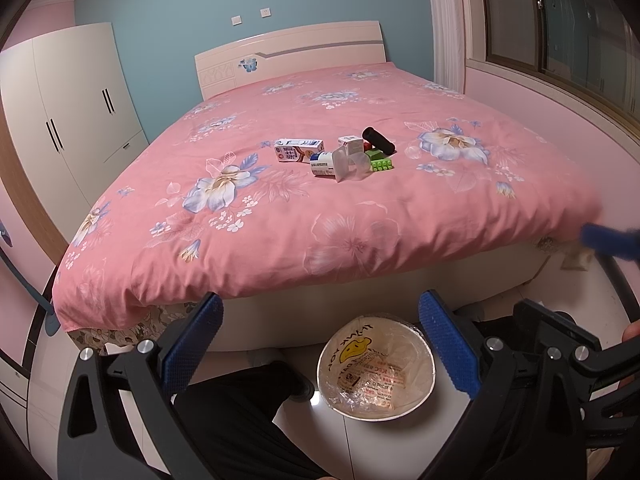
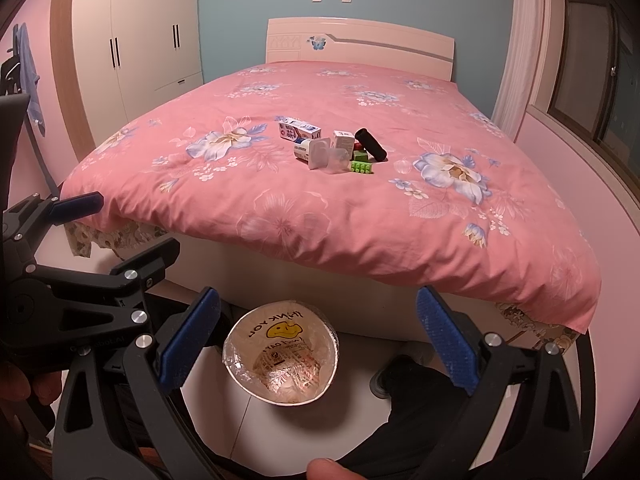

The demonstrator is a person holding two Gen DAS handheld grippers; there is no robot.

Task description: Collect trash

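**Bin lined, pile waiting on the bed**

While I hold both claws low at the foot of the bed (image 1: 360, 240), the left claw (image 1: 320, 344) and right claw (image 2: 316, 340) stand spread wide and empty, each framing the bin (image 1: 376, 414) on the tiles so I can judge the drop. A crinkly plastic bag lines the bin, ready to catch things. Up on the bed's soft, rumpled pink quilt, near its middle, sits the pile: a milk carton (image 1: 298, 150), a small white box (image 1: 350, 144), a clear plastic cup (image 1: 352, 166) on its side, a black cylinder (image 1: 378, 140) and a studded green brick (image 1: 382, 162), huddled close for short reaches.
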